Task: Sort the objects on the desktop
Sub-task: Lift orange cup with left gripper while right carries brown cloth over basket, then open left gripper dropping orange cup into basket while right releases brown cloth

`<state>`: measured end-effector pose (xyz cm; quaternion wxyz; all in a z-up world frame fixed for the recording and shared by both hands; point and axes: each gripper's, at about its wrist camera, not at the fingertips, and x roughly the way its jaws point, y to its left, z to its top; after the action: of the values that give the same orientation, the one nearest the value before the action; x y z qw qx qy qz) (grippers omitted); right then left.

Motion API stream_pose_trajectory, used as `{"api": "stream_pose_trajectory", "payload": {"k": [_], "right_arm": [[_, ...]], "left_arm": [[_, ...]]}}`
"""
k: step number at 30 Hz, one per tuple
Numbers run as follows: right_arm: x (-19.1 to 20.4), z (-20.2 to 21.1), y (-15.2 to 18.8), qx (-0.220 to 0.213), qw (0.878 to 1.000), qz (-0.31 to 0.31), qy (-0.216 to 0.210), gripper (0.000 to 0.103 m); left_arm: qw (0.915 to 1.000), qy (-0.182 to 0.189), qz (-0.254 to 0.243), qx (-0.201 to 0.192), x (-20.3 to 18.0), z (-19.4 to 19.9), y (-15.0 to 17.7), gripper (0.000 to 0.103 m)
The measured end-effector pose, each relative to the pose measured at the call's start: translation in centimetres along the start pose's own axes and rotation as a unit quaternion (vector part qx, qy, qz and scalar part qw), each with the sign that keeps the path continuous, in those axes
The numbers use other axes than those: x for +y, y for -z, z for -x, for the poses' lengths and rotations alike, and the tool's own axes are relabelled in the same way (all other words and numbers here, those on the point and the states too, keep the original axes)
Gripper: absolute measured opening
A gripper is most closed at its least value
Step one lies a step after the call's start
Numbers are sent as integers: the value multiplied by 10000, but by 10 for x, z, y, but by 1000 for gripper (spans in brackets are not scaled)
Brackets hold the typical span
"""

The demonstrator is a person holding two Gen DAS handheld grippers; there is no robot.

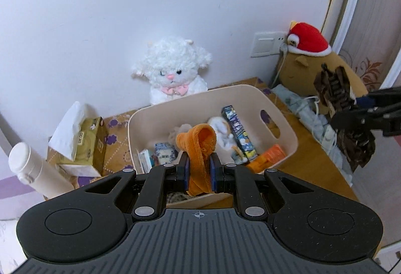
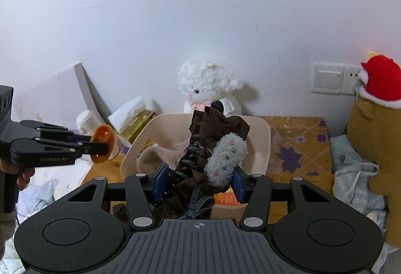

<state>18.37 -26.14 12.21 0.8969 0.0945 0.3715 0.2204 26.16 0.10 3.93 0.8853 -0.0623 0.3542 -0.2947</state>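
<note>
Orange cloth [image 1: 199, 156]: soft folded strip, pinched between the blue pads of the left tool [image 1: 199, 168], jaws narrow and pressing on it; its looped top stands up past the fingertips and its lower end hangs below them. Position: held above the near rim of the beige bin [image 1: 283, 118].

Brown checked hair claw [image 2: 200, 156]: bow-shaped, dark fabric, carrying a pale fuzzy flower-print patch; gripped between the pads of the right tool [image 2: 198, 178], jaws partly spread around its bulk. Position: held above the near edge of the bin, to the right of the orange cloth.

Left hand [image 2: 23, 177]: fingers wrapped round the left tool's handle, seen from the right wrist view; that tool points across toward the bin.

Bin contents: small boxes, a white plush item, an orange packet.

Behind the bin: white plush lamb [image 1: 173, 73] against the wall. Left of the bin: tissue box [image 1: 82, 141], white bottle [image 1: 32, 168]. Right of the bin: brown plush with red hat [image 1: 313, 60].
</note>
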Motion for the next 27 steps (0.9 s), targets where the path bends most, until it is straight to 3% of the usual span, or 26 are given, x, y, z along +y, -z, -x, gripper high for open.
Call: {"api": "stream_pose_trajectory", "payload": {"k": [15, 27], "right_arm": [[6, -60, -32, 101, 9990, 308, 312, 49], [3, -134, -25, 524, 9969, 127, 573, 49]], "left_arm": [[9989, 100, -258, 377, 11, -76, -19, 15], [9964, -140, 88, 830, 28, -129, -18, 15]]}}
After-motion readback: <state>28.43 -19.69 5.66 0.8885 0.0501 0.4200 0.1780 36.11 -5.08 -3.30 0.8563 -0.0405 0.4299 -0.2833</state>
